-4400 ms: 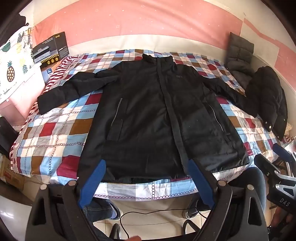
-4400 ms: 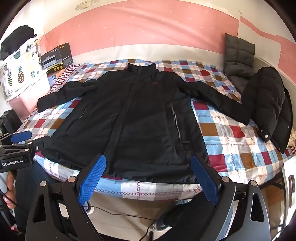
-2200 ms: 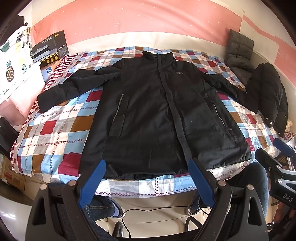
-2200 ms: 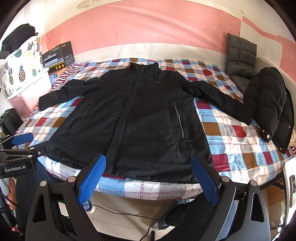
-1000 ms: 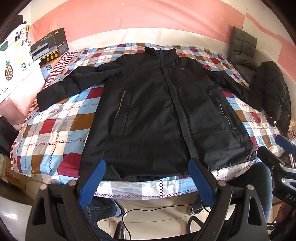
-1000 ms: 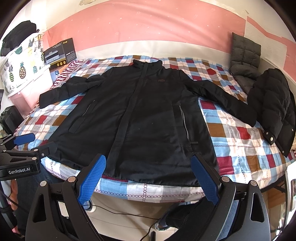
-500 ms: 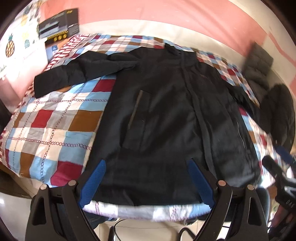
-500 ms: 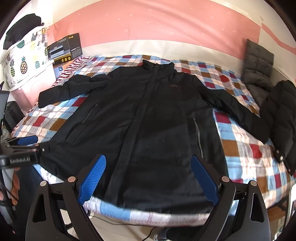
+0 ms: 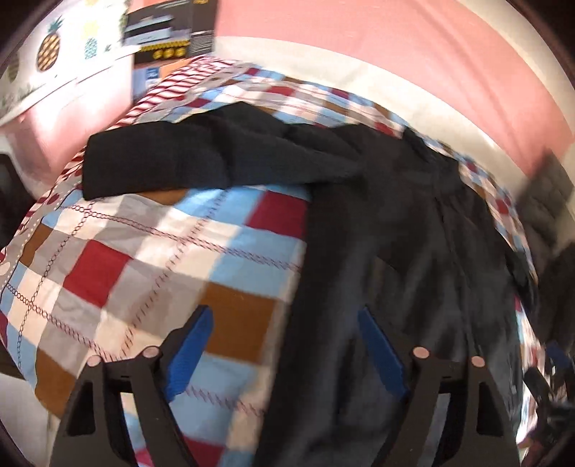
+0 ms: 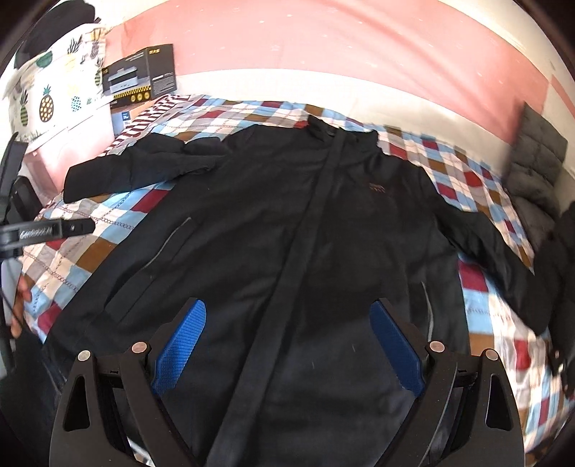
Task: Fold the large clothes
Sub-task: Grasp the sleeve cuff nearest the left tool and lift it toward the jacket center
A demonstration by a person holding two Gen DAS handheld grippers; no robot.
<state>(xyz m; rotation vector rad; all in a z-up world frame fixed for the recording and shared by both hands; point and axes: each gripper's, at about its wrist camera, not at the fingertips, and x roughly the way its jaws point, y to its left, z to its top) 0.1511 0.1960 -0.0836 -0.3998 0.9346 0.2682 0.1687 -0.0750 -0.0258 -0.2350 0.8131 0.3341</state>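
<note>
Large black zip-front jacket (image 10: 287,230) spread flat, front up, on the checked red, blue and brown bedspread (image 9: 151,258).
Left gripper (image 9: 284,345) hovers over its side edge, jaws closing on nothing; right gripper (image 10: 287,337) hangs wide apart above its lower front.

The left gripper (image 9: 284,345) hangs over the near edge of the bed (image 9: 118,258), its blue pads (image 9: 188,345) wide apart and closing, with nothing pressed between them. Below it the side edge of the black jacket (image 9: 388,251) meets the checked quilt (image 9: 151,230). One sleeve (image 9: 187,161) stretches out to the left across the quilt. A dark box (image 9: 172,28) stands by the pink wall (image 9: 395,46). The right side is blurred; a dark shape there may be the other gripper.
</note>
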